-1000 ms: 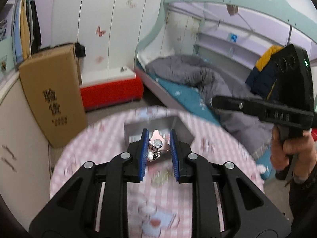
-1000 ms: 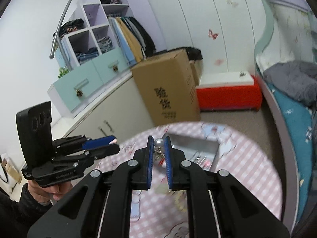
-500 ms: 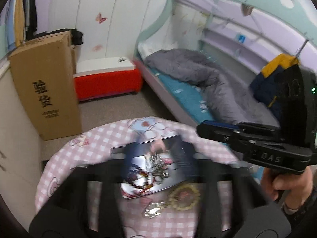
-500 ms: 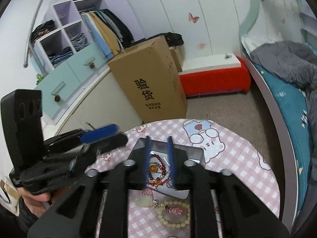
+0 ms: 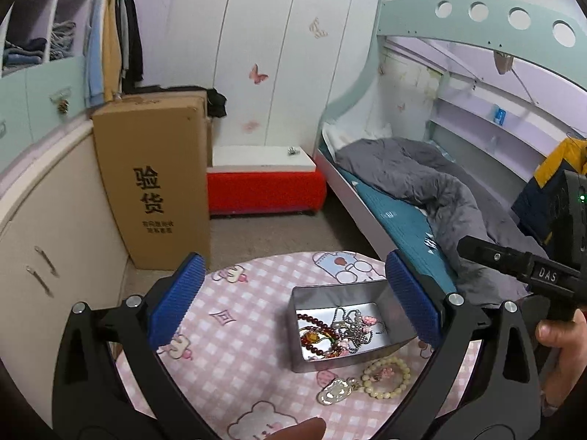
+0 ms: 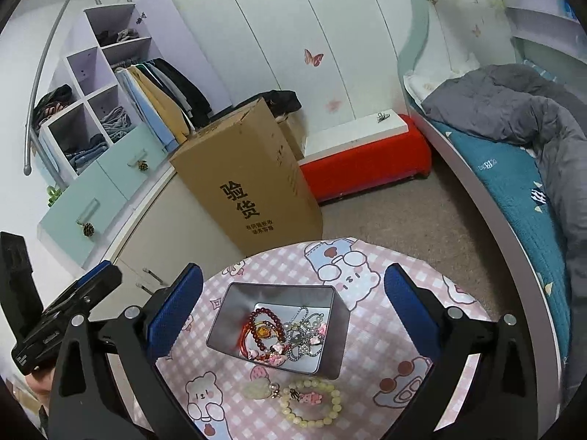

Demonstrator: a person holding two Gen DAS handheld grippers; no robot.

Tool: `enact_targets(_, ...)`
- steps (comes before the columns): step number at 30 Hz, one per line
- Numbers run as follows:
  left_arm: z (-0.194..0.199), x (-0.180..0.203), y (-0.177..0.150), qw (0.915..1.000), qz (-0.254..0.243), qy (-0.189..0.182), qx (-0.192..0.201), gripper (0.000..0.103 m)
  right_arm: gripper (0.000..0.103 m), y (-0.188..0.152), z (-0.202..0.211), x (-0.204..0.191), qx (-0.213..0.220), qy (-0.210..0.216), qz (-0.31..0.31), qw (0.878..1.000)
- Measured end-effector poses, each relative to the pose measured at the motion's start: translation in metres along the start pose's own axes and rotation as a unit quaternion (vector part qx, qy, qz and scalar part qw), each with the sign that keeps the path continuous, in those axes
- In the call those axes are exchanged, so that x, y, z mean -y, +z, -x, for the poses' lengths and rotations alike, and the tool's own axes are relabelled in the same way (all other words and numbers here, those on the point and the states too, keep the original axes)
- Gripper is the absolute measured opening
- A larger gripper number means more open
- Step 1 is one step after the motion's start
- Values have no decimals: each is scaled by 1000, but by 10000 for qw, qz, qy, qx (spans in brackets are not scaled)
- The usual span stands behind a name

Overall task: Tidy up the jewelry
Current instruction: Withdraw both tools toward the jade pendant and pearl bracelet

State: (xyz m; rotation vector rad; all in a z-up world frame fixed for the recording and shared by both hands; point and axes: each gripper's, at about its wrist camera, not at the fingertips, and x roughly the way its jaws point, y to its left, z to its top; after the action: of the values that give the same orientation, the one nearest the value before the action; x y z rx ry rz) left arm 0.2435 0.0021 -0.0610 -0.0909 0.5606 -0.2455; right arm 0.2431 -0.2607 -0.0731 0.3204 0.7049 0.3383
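Lying lower centre beside the metal tin (image 6: 332,330), cream bead bracelet (image 6: 312,401): light, limp, slippery; best pinched across one strand. Left gripper (image 5: 293,302) and right gripper (image 6: 293,302) gaping, empty.

The black left tool with blue ribbed pads (image 5: 293,304) was held above the tabletop with its jaws spread wide and nothing between them. The black right tool with matching blue pads (image 6: 293,306) was likewise spread wide and held nothing. In the left wrist view the right tool's body reached in from the right edge, gripped from below by the person's bare right hand (image 5: 563,359). In the right wrist view the left tool's body (image 6: 55,315) showed at the lower left, its fingers pointing up and to the right.
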Motion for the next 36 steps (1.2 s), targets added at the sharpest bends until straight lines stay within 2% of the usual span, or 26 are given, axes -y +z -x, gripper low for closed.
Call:
enact_targets(12, 55, 5, 0, 9986, -220, 164, 448, 97, 95, 3, 36, -26, 364, -5, 316, 9988)
enact_targets(21, 85, 10, -8, 9970, -345, 336, 613, 97, 95, -5, 78, -44, 765, -235, 651, 9947)
enact_targets(27, 97, 12, -20, 9968, -360, 404, 584, 97, 95, -22, 101, -50, 968, -508, 805, 9908)
enact_targets(36, 103, 14, -45, 9976, -406, 414, 376, 97, 95, -58, 115, -50, 966, -1007, 986, 9853)
